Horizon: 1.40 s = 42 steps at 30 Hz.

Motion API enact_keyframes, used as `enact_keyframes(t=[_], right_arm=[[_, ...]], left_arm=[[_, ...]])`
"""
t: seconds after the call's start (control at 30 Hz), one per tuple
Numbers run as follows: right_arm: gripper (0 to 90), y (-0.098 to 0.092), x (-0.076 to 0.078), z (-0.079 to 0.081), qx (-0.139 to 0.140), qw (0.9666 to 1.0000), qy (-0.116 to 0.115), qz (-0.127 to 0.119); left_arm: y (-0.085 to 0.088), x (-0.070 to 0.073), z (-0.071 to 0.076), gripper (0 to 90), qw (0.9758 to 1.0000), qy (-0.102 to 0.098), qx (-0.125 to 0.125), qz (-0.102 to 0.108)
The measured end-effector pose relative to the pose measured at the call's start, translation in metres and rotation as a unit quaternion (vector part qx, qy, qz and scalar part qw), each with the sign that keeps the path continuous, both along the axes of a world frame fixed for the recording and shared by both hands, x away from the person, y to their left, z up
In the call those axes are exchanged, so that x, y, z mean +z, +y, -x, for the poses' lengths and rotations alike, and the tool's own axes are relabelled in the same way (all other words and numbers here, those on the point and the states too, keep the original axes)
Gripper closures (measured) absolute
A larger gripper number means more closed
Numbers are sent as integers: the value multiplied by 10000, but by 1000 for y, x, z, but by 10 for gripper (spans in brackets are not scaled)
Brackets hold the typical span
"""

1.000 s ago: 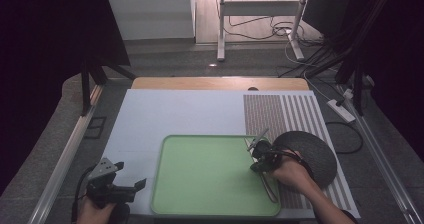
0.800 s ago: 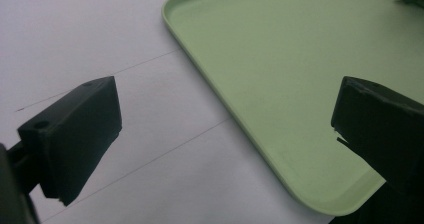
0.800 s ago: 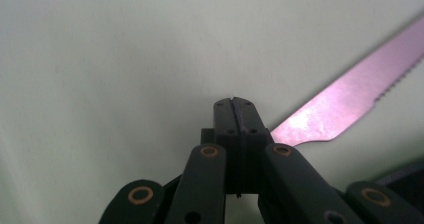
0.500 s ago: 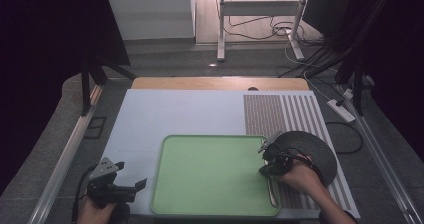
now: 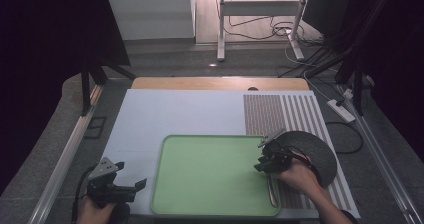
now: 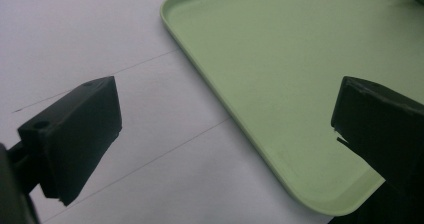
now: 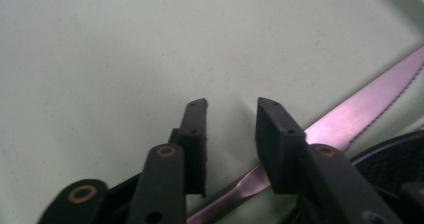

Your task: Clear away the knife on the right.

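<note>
The green tray [image 5: 210,176] lies flat on the white table mat [image 5: 165,114], toward the 6 o'clock edge of the table in the high view. A table knife [image 5: 271,193] lies inside the tray along its 3 o'clock rim, with its length running roughly from 12 to 6 o'clock. In the right gripper view the knife [image 7: 350,116] shows a serrated blade edge and rests flat on the tray floor [image 7: 125,59], passing beneath the jaws.

The right gripper [image 5: 264,164] is positioned over the tray's 3 o'clock rim, directly above the knife. Its jaws have just been opening and now stand partly apart. In the right gripper view the gap at the right gripper [image 7: 231,129] contains nothing; the pads do not press on the knife, which lies below them.

A dark round plate [image 5: 312,151] rests on the striped placemat [image 5: 300,114] at 3 o'clock of the tray, just beside the right hand [image 5: 295,176].

The left gripper [image 5: 137,185] is held near the tray's 7 o'clock corner, over the white mat. In the left gripper view its jaws stand wide apart, with nothing held between them at the left gripper [image 6: 225,129]; the tray's corner [image 6: 300,184] lies below the gap.
</note>
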State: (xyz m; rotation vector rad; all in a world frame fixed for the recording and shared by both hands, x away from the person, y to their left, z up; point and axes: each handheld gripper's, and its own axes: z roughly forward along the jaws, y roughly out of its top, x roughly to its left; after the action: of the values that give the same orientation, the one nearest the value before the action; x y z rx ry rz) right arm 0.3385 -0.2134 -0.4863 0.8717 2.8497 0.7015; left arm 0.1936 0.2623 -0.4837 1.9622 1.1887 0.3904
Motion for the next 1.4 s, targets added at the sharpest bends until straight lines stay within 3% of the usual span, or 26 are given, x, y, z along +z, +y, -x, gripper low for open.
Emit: enact_keyframes(t=[0.37,0.63,1.0,1.4], right_arm=[[477,-3,6,0,-89,9996,-155,-198],[295,-7,11,1,-268,9985,-415,-240],[191,-12,16,2,-371,9970,-636,-237],[117,-19,17,7,-458,9962,-664,-321]], left_arm=[[0,0,0,7,10000,4,1,7],[0,0,0,7,10000,1,3,14],[1,0,0,7,10000,-5,5,28],[2,0,0,7,10000,-6,12,52]])
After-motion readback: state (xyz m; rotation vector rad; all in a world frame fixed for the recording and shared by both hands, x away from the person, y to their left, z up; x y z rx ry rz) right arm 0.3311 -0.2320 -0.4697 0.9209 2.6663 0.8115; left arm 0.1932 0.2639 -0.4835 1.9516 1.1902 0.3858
